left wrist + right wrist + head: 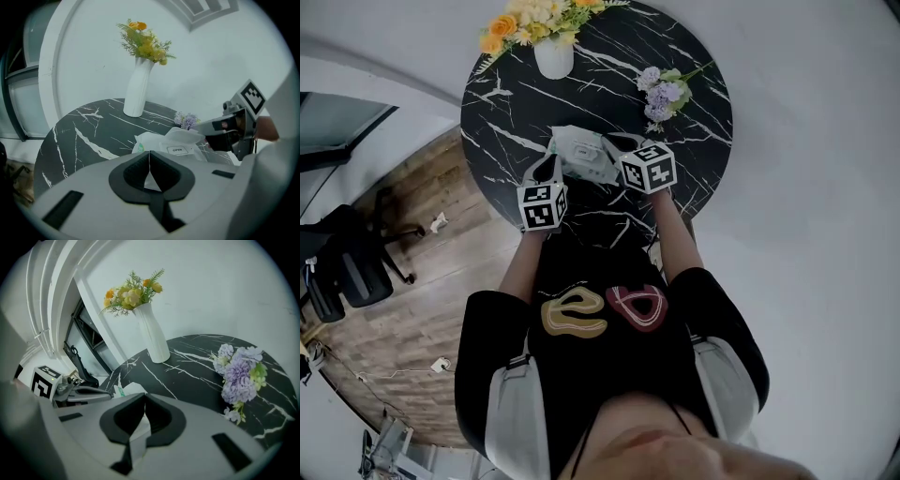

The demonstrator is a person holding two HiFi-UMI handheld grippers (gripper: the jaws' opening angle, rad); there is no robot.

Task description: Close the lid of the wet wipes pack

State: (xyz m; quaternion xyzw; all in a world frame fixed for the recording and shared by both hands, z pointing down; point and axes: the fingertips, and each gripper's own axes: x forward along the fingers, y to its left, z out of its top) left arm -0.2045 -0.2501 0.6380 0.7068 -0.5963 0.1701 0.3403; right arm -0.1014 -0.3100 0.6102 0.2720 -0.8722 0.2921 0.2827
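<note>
The white wet wipes pack [581, 153] lies on the round black marble table [694, 141], near its front edge. In the left gripper view the pack [174, 146] shows a label reading OPEN, with a white flap raised just behind it. My left gripper [551, 167] is at the pack's left end, its jaws shut [149, 159] with nothing between them. My right gripper [619, 147] is over the pack's right end, also shut [144, 401] and empty. The pack [132, 391] shows only partly below those jaws.
A white vase of yellow flowers [554, 54] stands at the table's far edge. A purple flower sprig [661, 94] lies at the back right. Wooden floor and a black chair [356, 267] are to the left, off the table.
</note>
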